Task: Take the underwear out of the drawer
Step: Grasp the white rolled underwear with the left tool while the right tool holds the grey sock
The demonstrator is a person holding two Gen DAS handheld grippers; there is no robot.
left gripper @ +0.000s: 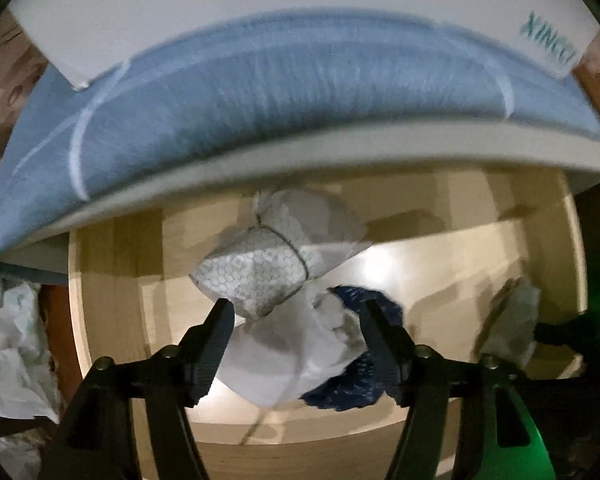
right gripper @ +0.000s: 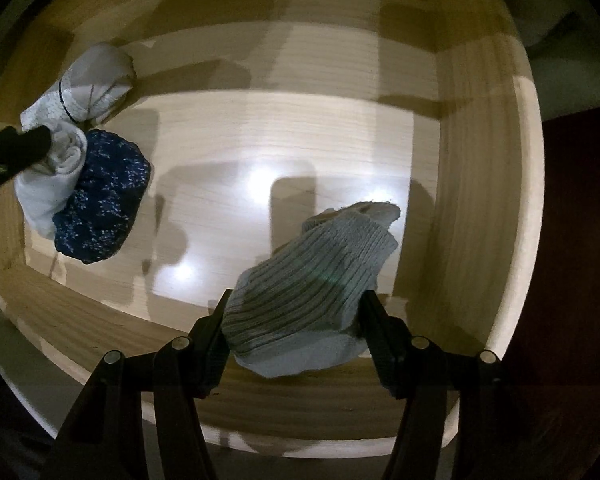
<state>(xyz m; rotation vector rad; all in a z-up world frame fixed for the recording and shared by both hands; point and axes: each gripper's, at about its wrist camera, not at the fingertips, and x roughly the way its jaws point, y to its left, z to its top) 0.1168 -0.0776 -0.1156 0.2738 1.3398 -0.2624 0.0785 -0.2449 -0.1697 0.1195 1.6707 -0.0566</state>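
Lying, seemingly bundled: pale patterned underwear point(left gripper: 256, 276)

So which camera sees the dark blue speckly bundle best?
The right wrist view: the dark blue bundle lies almost whole beside the white roll. In the left wrist view it is mostly hidden behind the white roll and a finger.

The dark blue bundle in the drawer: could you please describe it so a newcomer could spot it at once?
Look inside the pale wooden drawer, toward its left end in the right wrist view. A cluster of rolled garments lies there; the dark navy speckled bundle sits beside a plain white roll. It is the only dark piece in the drawer.
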